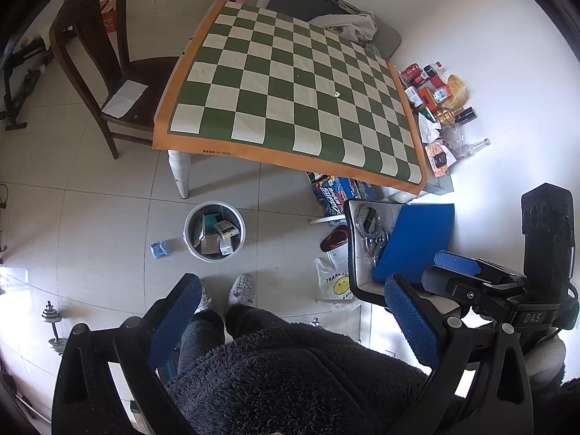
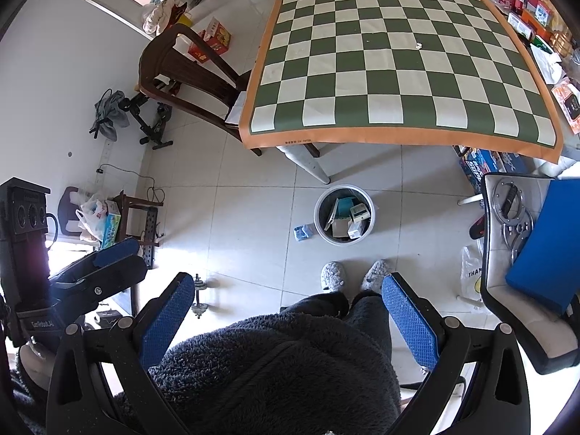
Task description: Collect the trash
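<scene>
Hovering wide open and empty, the left gripper (image 1: 293, 319) and right gripper (image 2: 290, 319) seem between pickups. Bin (image 1: 214, 231), lower centre, already holds boxes; blue scrap (image 1: 160, 249) just left of it likely comes next.

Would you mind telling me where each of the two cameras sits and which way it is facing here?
Left wrist: on the left gripper, held high, tilted down at the floor and checkered table; the person's legs, slippers and the right gripper show.
Right wrist: on the right gripper, same downward tilt; legs, slippers and the left gripper show.
Shared: table, trash bin, blue crumpled piece beside it.
</scene>
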Motion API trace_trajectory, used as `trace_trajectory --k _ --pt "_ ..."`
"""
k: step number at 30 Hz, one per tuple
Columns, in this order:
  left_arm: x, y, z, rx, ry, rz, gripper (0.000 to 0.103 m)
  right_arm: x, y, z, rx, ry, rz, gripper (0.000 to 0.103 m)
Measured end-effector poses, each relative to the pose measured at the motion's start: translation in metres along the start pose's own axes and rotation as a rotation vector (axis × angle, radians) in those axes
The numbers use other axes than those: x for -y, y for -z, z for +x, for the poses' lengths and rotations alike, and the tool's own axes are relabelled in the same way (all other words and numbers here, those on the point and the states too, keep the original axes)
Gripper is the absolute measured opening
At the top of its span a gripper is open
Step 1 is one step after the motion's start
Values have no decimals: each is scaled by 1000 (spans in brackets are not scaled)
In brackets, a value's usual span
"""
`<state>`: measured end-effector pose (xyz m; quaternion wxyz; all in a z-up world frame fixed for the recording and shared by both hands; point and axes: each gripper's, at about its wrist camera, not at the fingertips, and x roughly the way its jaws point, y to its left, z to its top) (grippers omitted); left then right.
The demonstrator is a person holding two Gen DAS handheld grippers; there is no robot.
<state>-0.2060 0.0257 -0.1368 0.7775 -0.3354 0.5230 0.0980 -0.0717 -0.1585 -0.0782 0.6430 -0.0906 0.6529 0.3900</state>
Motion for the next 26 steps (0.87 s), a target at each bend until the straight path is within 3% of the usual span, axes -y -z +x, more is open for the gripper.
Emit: trace_trajectory --k 26 --pt "6 0 2 5 2 -10 103 1 -5 -3 5 -1 15 103"
